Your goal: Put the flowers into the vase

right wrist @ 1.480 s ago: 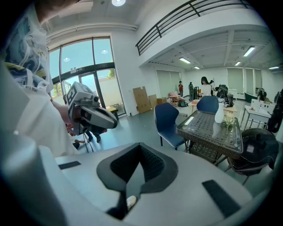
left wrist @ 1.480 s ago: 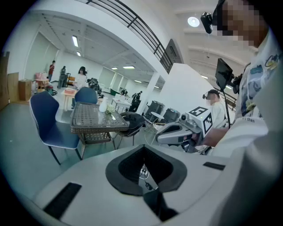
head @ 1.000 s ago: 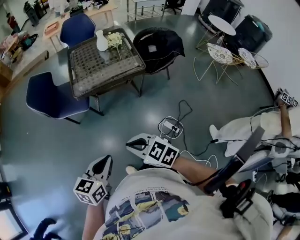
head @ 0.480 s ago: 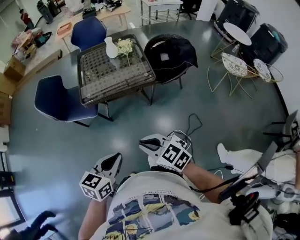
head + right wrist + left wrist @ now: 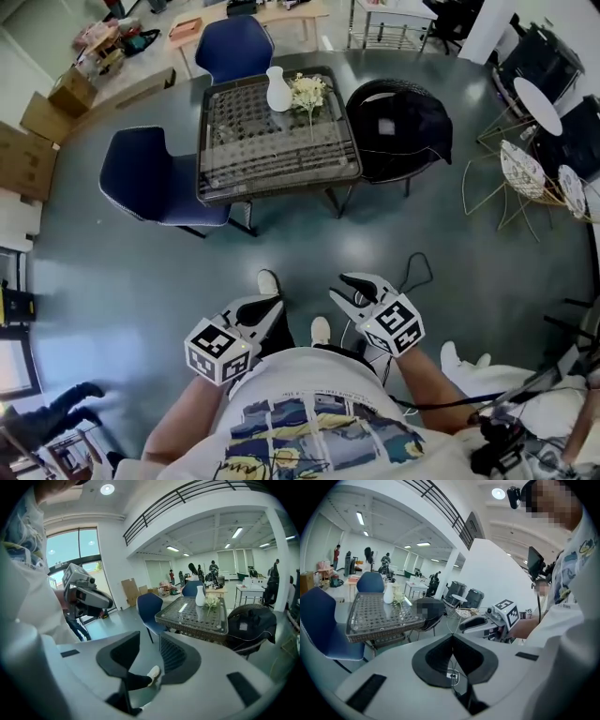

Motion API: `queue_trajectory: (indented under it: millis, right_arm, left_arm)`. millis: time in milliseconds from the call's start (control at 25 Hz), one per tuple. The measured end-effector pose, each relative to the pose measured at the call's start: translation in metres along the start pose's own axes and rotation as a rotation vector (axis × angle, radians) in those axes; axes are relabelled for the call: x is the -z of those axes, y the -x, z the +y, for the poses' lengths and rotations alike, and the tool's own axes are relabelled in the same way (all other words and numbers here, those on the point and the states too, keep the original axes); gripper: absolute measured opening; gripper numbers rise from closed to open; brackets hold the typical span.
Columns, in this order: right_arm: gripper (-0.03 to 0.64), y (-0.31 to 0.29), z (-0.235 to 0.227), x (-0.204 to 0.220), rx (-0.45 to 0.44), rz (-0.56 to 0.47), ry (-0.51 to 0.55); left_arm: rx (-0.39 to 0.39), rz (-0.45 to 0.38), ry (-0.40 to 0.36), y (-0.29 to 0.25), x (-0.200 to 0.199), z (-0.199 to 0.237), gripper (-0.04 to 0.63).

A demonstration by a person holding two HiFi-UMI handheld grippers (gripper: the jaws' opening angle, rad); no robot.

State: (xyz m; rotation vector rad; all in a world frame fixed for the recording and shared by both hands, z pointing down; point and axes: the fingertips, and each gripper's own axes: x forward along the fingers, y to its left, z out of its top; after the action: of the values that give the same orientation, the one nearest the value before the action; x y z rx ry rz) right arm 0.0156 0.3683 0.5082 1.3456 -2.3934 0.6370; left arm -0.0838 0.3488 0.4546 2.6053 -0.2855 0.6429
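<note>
A white vase [image 5: 278, 90] stands at the far edge of a glass-topped wicker table [image 5: 281, 178], with a bunch of pale flowers [image 5: 308, 94] lying beside it on the right. Both also show far off in the left gripper view, vase [image 5: 387, 594] and flowers [image 5: 397, 596], and in the right gripper view, vase [image 5: 200, 596] and flowers [image 5: 212, 602]. My left gripper [image 5: 272, 302] is held low in front of the body, well short of the table, its jaws shut and empty [image 5: 452, 637]. My right gripper [image 5: 342, 286] is level with it; its jaws [image 5: 150, 639] are opening, with nothing between them.
Two blue chairs [image 5: 155, 178] [image 5: 234, 47] stand at the table's left and far sides, and a black chair with a dark jacket [image 5: 398, 127] at its right. A cable [image 5: 417, 267] trails over the floor. White wire chairs [image 5: 530, 173] stand at the right, cardboard boxes [image 5: 42, 131] at the left.
The person has walked towards the table, which is now nearer and more central. Both grippers came forward with the body. The right jaws, closed before, have parted.
</note>
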Motion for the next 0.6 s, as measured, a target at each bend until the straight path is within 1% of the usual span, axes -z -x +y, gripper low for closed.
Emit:
queue_trajectory:
  millis: [160,320,520,600]
  right_arm:
    - [0.112,-0.02,-0.042,-0.013,0.069,0.013,-0.026]
    - [0.112,-0.053,-0.08,-0.039,0.113,0.013,-0.078]
    - [0.112,-0.103,-0.133,-0.093,0.17,0.016,-0.135]
    - [0.112,-0.125,-0.156,-0.112,0.199,0.03,-0.139]
  left_arm:
    - [0.04,-0.011,-0.005,-0.024,-0.021,0.035,0.009]
    - [0.09,-0.024,-0.011,-0.042,-0.051,0.084,0.009]
    - [0.138,-0.023,-0.042,-0.034,-0.099,0.15,0.011]
    - [0.15,-0.014,-0.066,-0.027,-0.112,0.177,0.011]
